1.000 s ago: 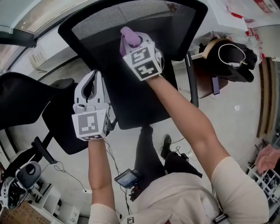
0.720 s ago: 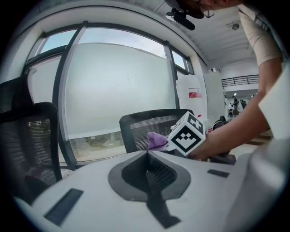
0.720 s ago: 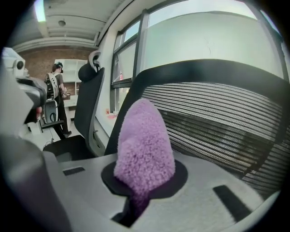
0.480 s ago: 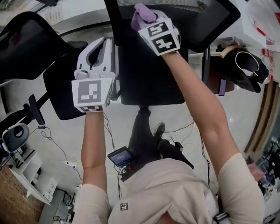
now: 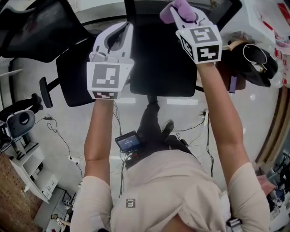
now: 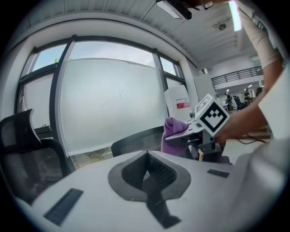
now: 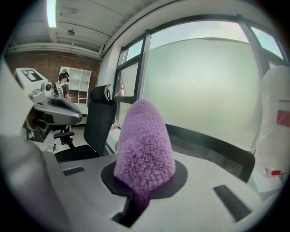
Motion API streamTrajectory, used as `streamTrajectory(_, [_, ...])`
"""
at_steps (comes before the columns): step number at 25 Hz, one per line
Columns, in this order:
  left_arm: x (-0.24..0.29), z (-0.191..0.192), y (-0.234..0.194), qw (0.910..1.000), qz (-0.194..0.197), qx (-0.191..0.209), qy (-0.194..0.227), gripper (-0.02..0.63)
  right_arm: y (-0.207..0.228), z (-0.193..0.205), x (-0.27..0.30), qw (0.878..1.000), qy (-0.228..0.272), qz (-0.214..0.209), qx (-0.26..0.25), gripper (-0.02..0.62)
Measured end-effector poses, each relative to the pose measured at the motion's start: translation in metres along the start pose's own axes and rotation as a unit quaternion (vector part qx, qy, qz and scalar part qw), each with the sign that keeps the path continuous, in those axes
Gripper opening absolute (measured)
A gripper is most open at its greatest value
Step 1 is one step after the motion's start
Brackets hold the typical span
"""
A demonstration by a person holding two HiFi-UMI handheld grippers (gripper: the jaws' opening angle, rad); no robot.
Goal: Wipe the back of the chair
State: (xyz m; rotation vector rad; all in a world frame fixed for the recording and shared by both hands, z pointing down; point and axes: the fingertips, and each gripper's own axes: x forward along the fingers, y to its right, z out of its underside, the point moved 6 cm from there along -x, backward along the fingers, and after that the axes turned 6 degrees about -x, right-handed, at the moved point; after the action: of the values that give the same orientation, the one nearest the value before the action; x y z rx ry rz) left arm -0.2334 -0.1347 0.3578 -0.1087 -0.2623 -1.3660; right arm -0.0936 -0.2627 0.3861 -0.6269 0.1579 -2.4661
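Observation:
The black office chair shows its seat (image 5: 158,59) below my hands, and its mesh back (image 5: 220,10) runs out of the top of the head view. My right gripper (image 5: 181,16) is shut on a fluffy purple cloth (image 5: 177,9) held just above the back's top rim (image 7: 213,147). In the right gripper view the purple cloth (image 7: 145,145) fills the space between the jaws. Whether it touches the mesh is not visible. My left gripper (image 5: 126,28) hangs beside it to the left, shut on nothing, and it sees the cloth (image 6: 174,131) over the chair back (image 6: 136,141).
A second black chair (image 5: 72,68) stands close on the left, in front of a large frosted window (image 6: 108,99). A dark bag with a white ring (image 5: 253,61) sits at the right. A small device (image 5: 128,141) and cables lie on the floor. A white shelf (image 5: 36,176) is at lower left.
Both grippers have risen and shifted right in the head view, and the chair back has slid toward the top edge. The purple cloth stays in the right gripper.

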Motion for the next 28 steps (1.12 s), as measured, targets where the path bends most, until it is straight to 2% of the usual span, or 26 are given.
streamTrajectory(12, [-0.135,-0.118,0.087,0.9973,-0.009,0.046,0.056,0.006,0.006,-0.064,-0.249,0.996,0.061,0.058,-0.002,0.017])
streamTrajectory(18, [-0.217,-0.159,0.144,0.9959,-0.019,0.06,0.064,0.006,-0.014,-0.076,-0.366,0.994,0.085,0.067,0.0,0.017])
streamTrajectory(28, [-0.342,-0.211,0.242,0.9903,-0.043,0.084,0.103,0.006,-0.04,-0.087,-0.54,0.991,0.113,0.067,-0.015,0.017])
